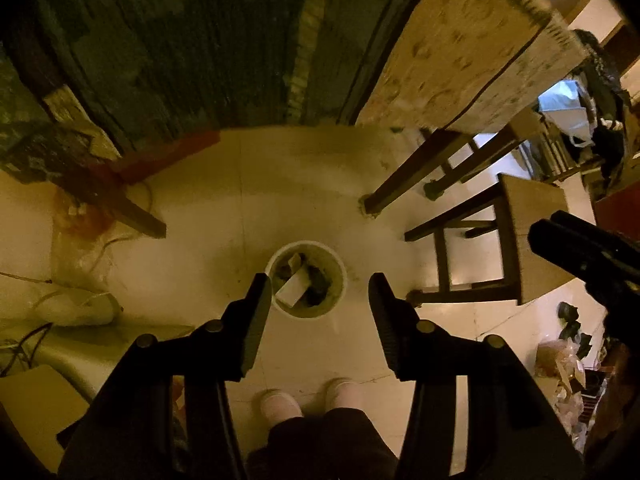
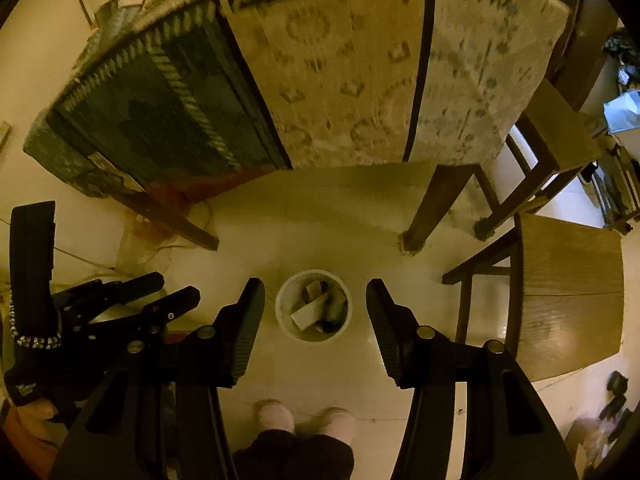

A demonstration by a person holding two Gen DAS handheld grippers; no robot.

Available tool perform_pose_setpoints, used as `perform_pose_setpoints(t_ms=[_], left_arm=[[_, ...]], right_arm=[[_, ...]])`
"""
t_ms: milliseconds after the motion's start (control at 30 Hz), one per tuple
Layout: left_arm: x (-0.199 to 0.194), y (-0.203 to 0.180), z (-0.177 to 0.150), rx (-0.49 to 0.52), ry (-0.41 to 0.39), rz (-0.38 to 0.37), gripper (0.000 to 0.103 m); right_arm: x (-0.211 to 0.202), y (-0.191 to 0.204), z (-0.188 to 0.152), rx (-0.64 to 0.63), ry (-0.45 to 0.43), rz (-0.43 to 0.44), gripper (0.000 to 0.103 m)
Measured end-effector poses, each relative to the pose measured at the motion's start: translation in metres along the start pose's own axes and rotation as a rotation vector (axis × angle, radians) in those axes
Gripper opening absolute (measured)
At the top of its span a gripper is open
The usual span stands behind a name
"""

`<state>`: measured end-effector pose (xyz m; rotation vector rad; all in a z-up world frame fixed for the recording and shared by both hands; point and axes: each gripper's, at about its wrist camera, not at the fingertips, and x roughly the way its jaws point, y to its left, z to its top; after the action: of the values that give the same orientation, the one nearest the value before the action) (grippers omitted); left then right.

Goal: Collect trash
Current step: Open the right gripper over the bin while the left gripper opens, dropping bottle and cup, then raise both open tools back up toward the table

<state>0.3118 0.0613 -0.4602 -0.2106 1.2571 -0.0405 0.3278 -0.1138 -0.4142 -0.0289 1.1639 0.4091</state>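
A small white waste bin (image 1: 308, 245) stands on the pale floor below both grippers. It holds a white box-like piece of trash (image 1: 294, 290) and darker scraps. My left gripper (image 1: 320, 284) hangs above the bin, open, with nothing between its fingers. In the right wrist view the same bin (image 2: 314, 273) and the white piece of trash (image 2: 310, 312) show between the fingers of my right gripper (image 2: 315, 286), which is also open and empty. The left gripper (image 2: 178, 286) appears at the left of that view, and the right gripper (image 1: 560, 232) at the right edge of the left wrist view.
A table with a patterned cloth (image 2: 340, 80) stands beyond the bin, one leg (image 2: 436, 208) close to it. A wooden stool (image 2: 568, 292) is at the right. The person's pale slippers (image 1: 312, 400) are just in front of the bin. A plastic bag (image 1: 80, 240) lies at the left.
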Motion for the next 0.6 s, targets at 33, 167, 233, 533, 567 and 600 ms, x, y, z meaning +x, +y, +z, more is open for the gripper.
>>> perform_pose_setpoints(t_ms=[33,167,233,533,567,600], left_arm=[[-0.01,0.0,0.001,0.002,-0.01,0.0,0.05],[-0.063,-0.001,0.005,0.009,-0.066,0.016,0.05],[-0.094,0.001,0.008,0.011,-0.101,0.021,0.05],[-0.238,-0.003,0.016,0.053,-0.308,0.004,0.05],[-0.252,-0.003,0.016,0.061,-0.332,0.005,0.05],[-0.266,-0.006,0.017,0.069,-0.356,0.008,0.05]], right_arm=[[-0.007,0.003,0.001,0.0,-0.007,0.0,0.049],[-0.045,0.019,0.006,-0.005,-0.039,0.006,0.049],[-0.068,0.029,0.008,-0.012,-0.061,0.011,0.049],[-0.178,0.082,0.018,-0.093,-0.204,0.003,0.049],[-0.192,0.089,0.019,-0.101,-0.227,0.003,0.049],[-0.204,0.094,0.019,-0.106,-0.249,0.004,0.049]])
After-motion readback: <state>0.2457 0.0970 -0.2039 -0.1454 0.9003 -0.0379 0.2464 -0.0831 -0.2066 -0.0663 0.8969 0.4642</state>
